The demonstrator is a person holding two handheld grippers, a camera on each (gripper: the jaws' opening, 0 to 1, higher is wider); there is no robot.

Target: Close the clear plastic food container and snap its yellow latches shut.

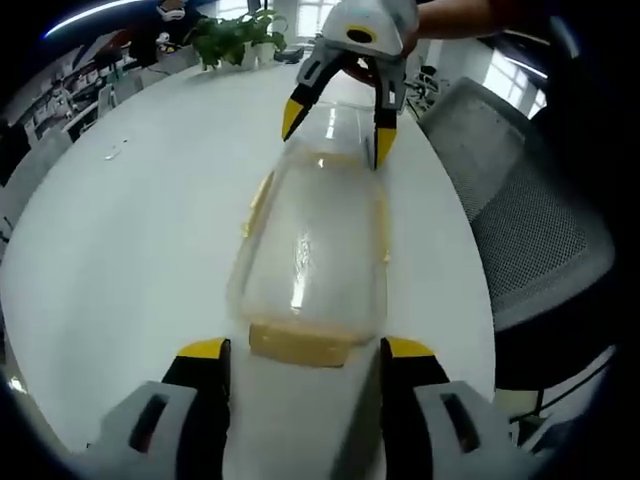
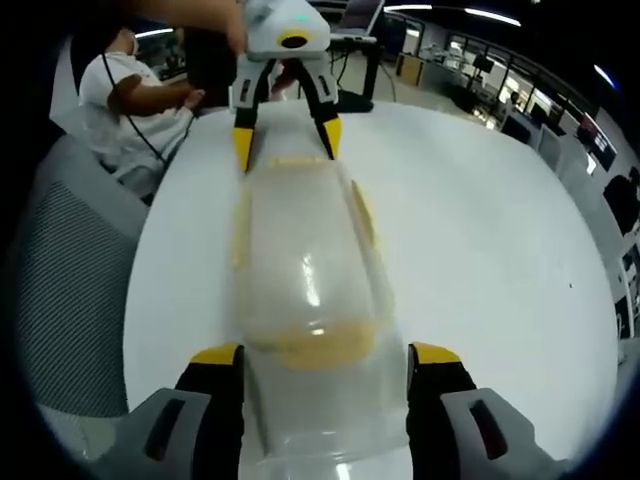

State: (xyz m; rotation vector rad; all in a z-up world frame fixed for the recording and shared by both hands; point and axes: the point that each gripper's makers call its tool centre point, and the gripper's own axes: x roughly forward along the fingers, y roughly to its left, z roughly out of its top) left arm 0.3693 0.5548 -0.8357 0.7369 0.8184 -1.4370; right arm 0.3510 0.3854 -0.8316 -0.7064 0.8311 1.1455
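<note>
On white table (image 1: pixel 120 250): clear container (image 1: pixel 315 250) | left gripper (image 1: pixel 305 350), right gripper (image 2: pixel 325 355) spread wide, 1 per end, gripping nothing | plant (image 1: pixel 235 38) in left gripper view

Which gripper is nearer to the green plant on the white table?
The right gripper. In the left gripper view it holds the container's far end, just below the plant. The left gripper is at the near end, farther away.
</note>
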